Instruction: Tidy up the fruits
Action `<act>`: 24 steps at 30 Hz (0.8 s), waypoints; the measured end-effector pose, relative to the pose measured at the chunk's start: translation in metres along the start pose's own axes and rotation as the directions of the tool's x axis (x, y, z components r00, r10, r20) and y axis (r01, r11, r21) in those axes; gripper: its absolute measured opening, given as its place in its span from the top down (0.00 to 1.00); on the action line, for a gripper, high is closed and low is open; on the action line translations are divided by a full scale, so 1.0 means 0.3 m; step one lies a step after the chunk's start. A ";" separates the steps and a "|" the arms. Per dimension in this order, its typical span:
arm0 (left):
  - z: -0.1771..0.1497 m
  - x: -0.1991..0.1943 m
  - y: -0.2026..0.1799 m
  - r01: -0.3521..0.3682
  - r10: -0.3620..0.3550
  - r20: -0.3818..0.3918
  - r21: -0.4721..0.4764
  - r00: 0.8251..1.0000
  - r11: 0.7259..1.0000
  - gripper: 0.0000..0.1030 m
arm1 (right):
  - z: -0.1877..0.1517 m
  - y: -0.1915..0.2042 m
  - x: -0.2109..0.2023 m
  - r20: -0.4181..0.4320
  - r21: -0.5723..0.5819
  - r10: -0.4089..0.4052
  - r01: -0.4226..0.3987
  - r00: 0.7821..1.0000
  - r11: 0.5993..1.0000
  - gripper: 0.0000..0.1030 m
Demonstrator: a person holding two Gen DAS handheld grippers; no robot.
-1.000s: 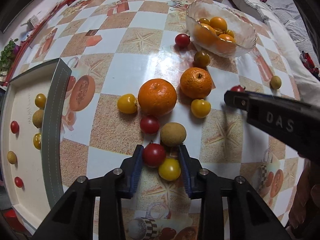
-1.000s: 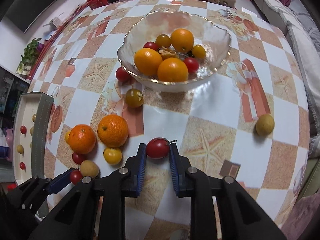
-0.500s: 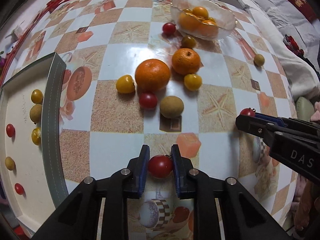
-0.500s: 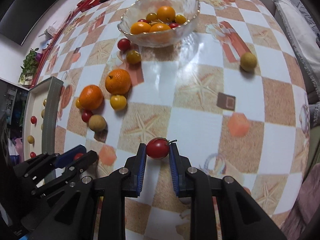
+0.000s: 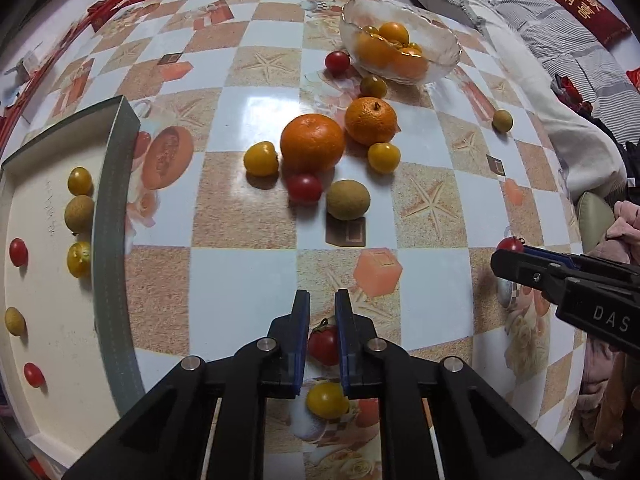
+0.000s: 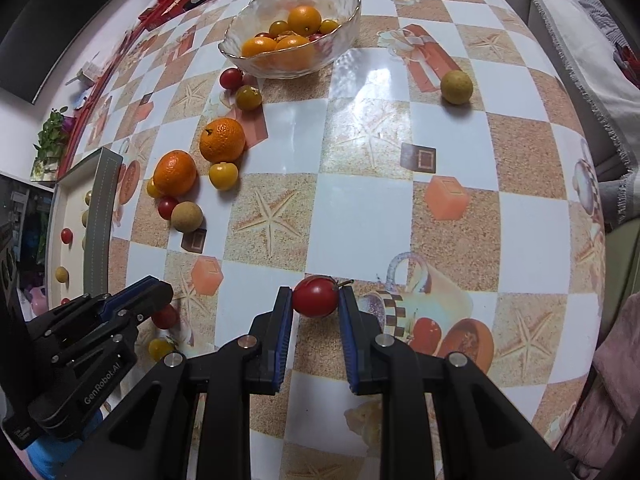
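My left gripper (image 5: pixel 322 300) is shut on a red cherry tomato (image 5: pixel 324 345) that sits deep between its blue pads, lifted above the table; a yellow tomato (image 5: pixel 327 400) lies on the table below it. My right gripper (image 6: pixel 315 298) is shut on another red cherry tomato (image 6: pixel 315 296) at its fingertips, above the table's near edge. Two oranges (image 5: pixel 312 143), a brown longan (image 5: pixel 348 200) and small red and yellow tomatoes lie in a cluster mid-table.
A glass bowl (image 6: pixel 344 4) with oranges and tomatoes stands at the far side. A white tray with a grey rim (image 5: pixel 110 216) on the left holds several small fruits. A lone longan (image 6: pixel 456 87) lies to the right. Bedding borders the table's right side.
Both grippers have pulled back toward the near edge with their tomatoes. The left tomato now sits deeper between the pads. The yellow tomato stayed on the table.
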State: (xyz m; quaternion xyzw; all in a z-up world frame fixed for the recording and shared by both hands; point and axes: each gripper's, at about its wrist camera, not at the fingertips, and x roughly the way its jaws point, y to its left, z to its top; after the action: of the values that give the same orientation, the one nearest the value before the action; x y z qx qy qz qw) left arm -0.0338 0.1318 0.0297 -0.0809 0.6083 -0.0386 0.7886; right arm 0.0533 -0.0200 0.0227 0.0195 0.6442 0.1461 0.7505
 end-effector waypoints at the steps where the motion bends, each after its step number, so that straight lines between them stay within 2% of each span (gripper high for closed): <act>1: -0.004 -0.001 0.008 -0.002 0.002 -0.002 0.006 1.000 1.000 0.86 | 0.000 0.001 0.000 0.001 0.000 0.000 0.000 1.000 1.000 0.76; 7: -0.013 -0.037 0.046 0.017 -0.017 -0.006 0.003 1.000 1.000 0.86 | -0.022 0.004 -0.004 -0.001 0.002 -0.004 0.004 1.000 1.000 0.76; 11: -0.017 -0.038 0.030 -0.009 0.009 -0.008 0.045 1.000 0.999 0.82 | -0.032 0.011 -0.003 -0.011 0.003 0.002 -0.002 1.000 1.000 0.76; 12: -0.018 -0.042 0.032 -0.009 0.009 -0.010 0.046 1.000 0.999 0.60 | -0.035 0.013 -0.004 -0.012 0.002 0.002 -0.002 1.000 1.000 0.76; 13: -0.020 -0.048 0.034 -0.018 0.018 -0.006 0.044 1.000 0.999 0.29 | -0.037 0.015 -0.005 -0.012 0.001 0.003 -0.003 1.000 1.000 0.76; 14: -0.023 -0.063 0.033 -0.033 0.032 0.021 0.041 0.999 0.999 0.23 | -0.041 0.017 -0.007 -0.011 0.001 0.005 -0.005 1.000 1.000 0.76; 16: -0.025 -0.092 0.030 -0.027 0.024 0.059 0.049 0.998 0.998 0.22 | -0.046 0.017 -0.011 -0.011 0.003 0.007 -0.007 1.000 1.000 0.76; 21: -0.031 -0.050 -0.013 -0.075 0.074 0.010 0.114 0.997 0.991 0.22 | -0.056 0.009 -0.016 -0.012 0.012 0.003 -0.003 1.000 1.000 0.76; 24: -0.036 -0.023 -0.053 -0.061 0.062 -0.005 0.145 0.998 0.988 0.22 | -0.062 -0.003 -0.016 -0.015 0.016 -0.001 0.002 1.000 1.000 0.76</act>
State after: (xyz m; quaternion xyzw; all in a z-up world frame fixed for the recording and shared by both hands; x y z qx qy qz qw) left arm -0.0454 0.1164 0.0364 -0.0046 0.6100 -0.0586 0.7903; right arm 0.0348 -0.0248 0.0240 0.0241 0.6510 0.1403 0.7456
